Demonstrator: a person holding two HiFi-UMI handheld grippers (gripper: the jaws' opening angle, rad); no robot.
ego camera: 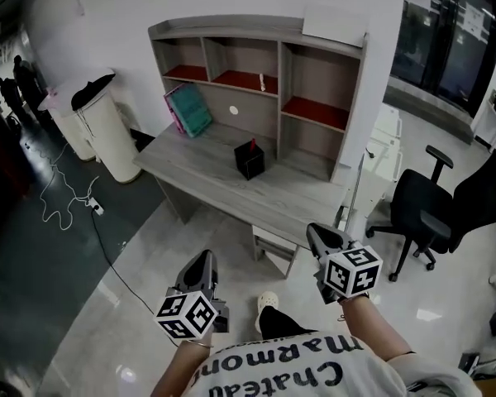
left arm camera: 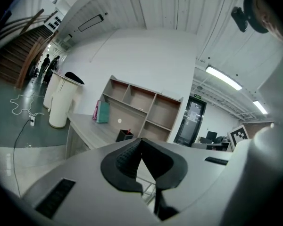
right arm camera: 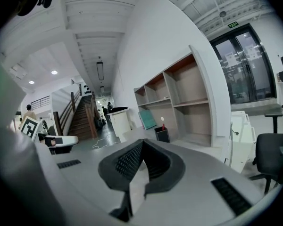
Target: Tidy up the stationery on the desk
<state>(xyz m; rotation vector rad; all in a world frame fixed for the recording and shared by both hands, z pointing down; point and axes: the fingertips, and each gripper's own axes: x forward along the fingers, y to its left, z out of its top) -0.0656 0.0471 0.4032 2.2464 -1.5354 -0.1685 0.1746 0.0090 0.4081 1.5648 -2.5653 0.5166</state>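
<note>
A grey desk (ego camera: 231, 184) with an open shelf unit (ego camera: 256, 73) stands ahead of me. On the desk sits a black pen holder (ego camera: 250, 160) with a red pen in it, and teal and pink books (ego camera: 188, 110) lean at the back left. A small white item (ego camera: 262, 82) lies on the middle shelf. My left gripper (ego camera: 203, 259) and right gripper (ego camera: 317, 231) hang over the floor short of the desk, both shut and empty. The left gripper view has the left gripper (left arm camera: 140, 141), the holder (left arm camera: 124, 135) and books (left arm camera: 102, 112); the right gripper view has the right gripper (right arm camera: 142, 142) and the holder (right arm camera: 162, 134).
A white bin (ego camera: 107, 131) with a black top stands left of the desk, a cable and power strip (ego camera: 66, 205) trailing over the floor. A black office chair (ego camera: 422, 213) is at the right, white boxes (ego camera: 384, 151) beside the desk. People stand far off by the stairs (right arm camera: 80, 119).
</note>
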